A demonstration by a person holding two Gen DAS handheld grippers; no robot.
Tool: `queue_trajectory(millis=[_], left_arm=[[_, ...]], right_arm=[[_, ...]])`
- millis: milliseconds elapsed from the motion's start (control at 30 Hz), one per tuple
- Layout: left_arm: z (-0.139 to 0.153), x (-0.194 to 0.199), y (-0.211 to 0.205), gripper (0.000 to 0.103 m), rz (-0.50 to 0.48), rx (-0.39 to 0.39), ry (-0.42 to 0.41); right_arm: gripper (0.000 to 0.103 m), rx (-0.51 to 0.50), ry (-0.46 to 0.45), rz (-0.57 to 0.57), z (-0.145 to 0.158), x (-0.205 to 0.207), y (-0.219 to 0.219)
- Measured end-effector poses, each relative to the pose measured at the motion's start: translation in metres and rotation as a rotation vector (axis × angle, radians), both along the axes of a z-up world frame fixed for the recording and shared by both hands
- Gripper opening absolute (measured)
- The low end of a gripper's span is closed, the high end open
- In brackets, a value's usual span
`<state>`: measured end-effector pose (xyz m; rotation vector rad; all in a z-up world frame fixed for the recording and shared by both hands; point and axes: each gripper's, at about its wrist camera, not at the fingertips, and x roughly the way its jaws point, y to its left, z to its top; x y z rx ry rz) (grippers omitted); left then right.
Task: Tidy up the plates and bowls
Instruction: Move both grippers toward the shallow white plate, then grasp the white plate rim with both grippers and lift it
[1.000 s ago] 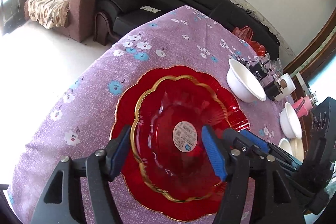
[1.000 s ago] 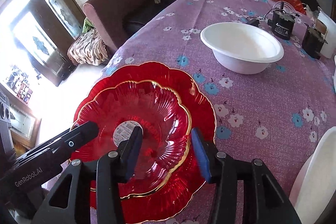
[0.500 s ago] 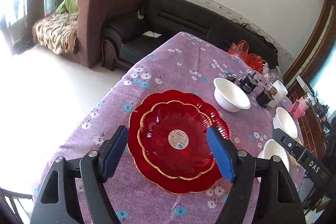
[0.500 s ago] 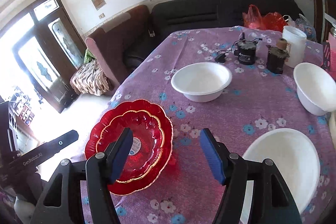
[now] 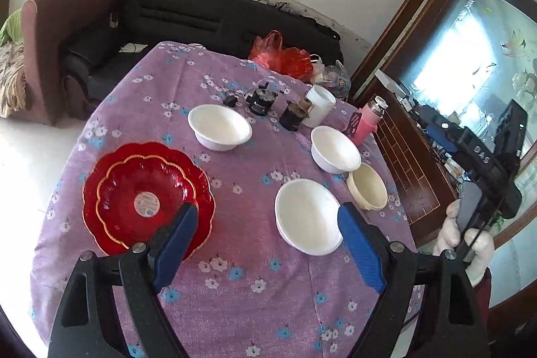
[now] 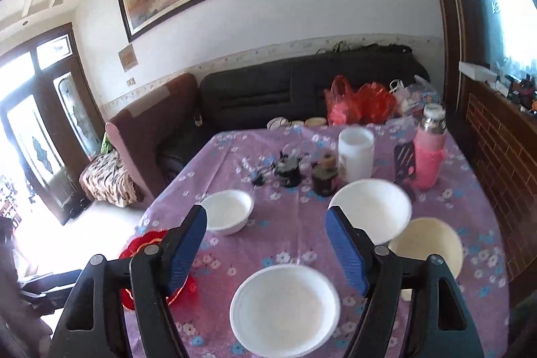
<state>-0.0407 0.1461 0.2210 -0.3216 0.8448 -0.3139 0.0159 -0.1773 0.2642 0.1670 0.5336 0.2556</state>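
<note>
Two red glass plates [image 5: 147, 193] lie stacked at the table's left, the smaller on the larger; they also show in the right wrist view [image 6: 147, 244]. Three white bowls [image 5: 220, 127] [image 5: 335, 149] [image 5: 307, 217] and a cream bowl [image 5: 367, 187] stand apart on the purple cloth. My left gripper [image 5: 265, 240] is open and empty, high above the table. My right gripper [image 6: 265, 244] is open and empty above the nearest white bowl [image 6: 285, 311]. The right gripper also shows at the left wrist view's right edge, too dark to read.
A white jar [image 6: 355, 153], a pink flask [image 6: 429, 150], two small dark pots [image 6: 288, 168] and red bags [image 6: 359, 103] stand at the table's far end. A black sofa [image 5: 201, 19] and a wooden cabinet [image 5: 412, 150] flank the table.
Both grippers have risen and pulled back from the stacked red plates. Both views have swung right, bringing the bowls into sight. Both grippers stay open.
</note>
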Motion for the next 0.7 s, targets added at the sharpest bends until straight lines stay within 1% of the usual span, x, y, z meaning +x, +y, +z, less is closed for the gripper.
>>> queue_trajectory(millis=[33,100,167,233,300,333,400,500,600,700], left_arm=[[0.009,0.007,0.000,0.085,0.020,0.018,-0.009],[0.022,0.026,-0.001,0.085,0.059,0.082,-0.027],[0.028,0.050,0.002,0.086,0.108,0.136,-0.035],[0.025,0.076,0.004,0.086,0.141,0.163,-0.024],[0.013,0.104,0.010,0.086,0.183,0.160,-0.011],[0.006,0.116,0.011,0.086,0.197,0.164,-0.002],[-0.017,0.143,0.016,0.086,0.227,0.159,0.030],[-0.056,0.180,0.020,0.086,0.252,0.157,0.100],[-0.096,0.212,0.023,0.086,0.257,0.140,0.181],[-0.123,0.237,0.023,0.086,0.259,0.129,0.229]], right_arm=[[0.089,-0.004,-0.031,-0.017,0.015,-0.001,-0.005],[0.093,-0.027,-0.089,-0.035,0.042,-0.001,-0.008],[0.095,-0.060,-0.117,-0.042,0.057,0.006,-0.004],[0.098,-0.081,-0.114,-0.039,0.062,0.022,0.007],[0.099,-0.090,-0.067,-0.028,0.056,0.046,0.017],[0.099,-0.089,-0.026,-0.020,0.047,0.063,0.022],[0.099,-0.082,0.074,-0.002,0.018,0.098,0.036],[0.099,-0.061,0.251,0.032,-0.041,0.146,0.058],[0.097,-0.030,0.376,0.059,-0.093,0.180,0.073],[0.085,-0.041,0.483,0.084,-0.139,0.210,0.094]])
